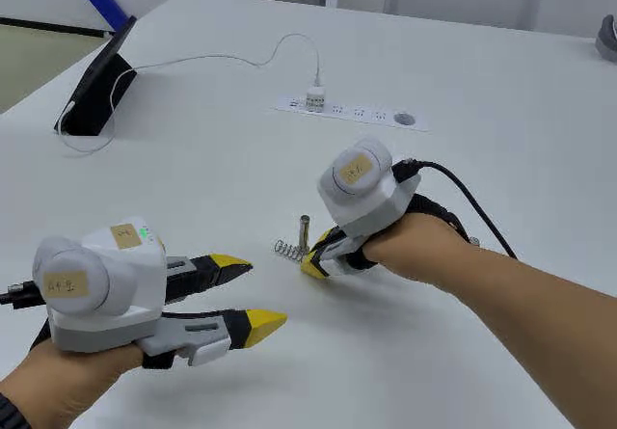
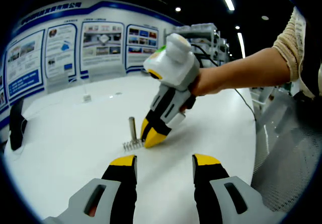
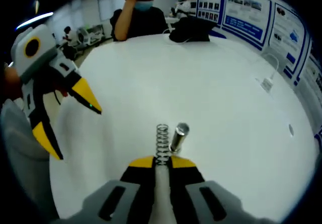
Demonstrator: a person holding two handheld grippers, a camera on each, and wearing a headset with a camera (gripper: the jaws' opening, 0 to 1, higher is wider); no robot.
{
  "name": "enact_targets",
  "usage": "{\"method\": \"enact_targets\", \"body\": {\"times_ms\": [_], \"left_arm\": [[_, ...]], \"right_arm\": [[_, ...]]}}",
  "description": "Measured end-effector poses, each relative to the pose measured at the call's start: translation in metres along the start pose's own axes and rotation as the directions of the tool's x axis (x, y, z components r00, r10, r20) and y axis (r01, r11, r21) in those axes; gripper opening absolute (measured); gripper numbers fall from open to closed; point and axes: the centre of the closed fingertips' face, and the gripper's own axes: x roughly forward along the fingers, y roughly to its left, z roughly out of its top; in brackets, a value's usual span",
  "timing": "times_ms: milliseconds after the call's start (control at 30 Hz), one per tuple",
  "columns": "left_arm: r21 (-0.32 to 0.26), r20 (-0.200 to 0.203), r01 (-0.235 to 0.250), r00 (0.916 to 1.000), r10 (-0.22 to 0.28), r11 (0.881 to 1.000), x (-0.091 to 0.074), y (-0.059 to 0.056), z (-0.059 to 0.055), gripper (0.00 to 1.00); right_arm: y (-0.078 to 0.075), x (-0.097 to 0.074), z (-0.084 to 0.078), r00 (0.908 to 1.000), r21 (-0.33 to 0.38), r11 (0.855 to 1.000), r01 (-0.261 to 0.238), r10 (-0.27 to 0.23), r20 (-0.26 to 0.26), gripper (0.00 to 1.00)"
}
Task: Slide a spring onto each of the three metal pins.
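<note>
One spring (image 1: 286,250) pinched by tip-down right hand-held gripper (image 1: 313,267), seemingly touching pin (image 1: 305,228) | left hand-held gripper (image 1: 262,292) level, wide

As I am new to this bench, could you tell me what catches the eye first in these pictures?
The right gripper, at the centre of the white table, is shut on one end of a small spring that lies beside an upright metal pin, not yet on it. The left gripper is open and holds nothing, nearer the person. Farther back sit a power strip and a dark tablet, joined by a white cable.
</note>
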Motion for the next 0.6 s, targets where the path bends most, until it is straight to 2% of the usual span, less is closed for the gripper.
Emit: {"method": "enact_targets", "body": {"times_ms": [367, 600], "left_arm": [[0.007, -0.005, 0.008, 1.0, -0.008, 1.0, 0.002, -0.002, -0.001, 0.45], [0.019, -0.002, 0.021, 0.9998, -0.021, 1.0, 0.004, -0.007, 0.003, 0.44]], "right_arm": [[0.018, -0.016, -0.004, 0.9992, -0.058, 0.997, -0.04, 0.039, -0.007, 0.12], [0.028, -0.038, -0.006, 0.9977, -0.124, 0.99, -0.068, 0.066, -0.018, 0.12]]}}
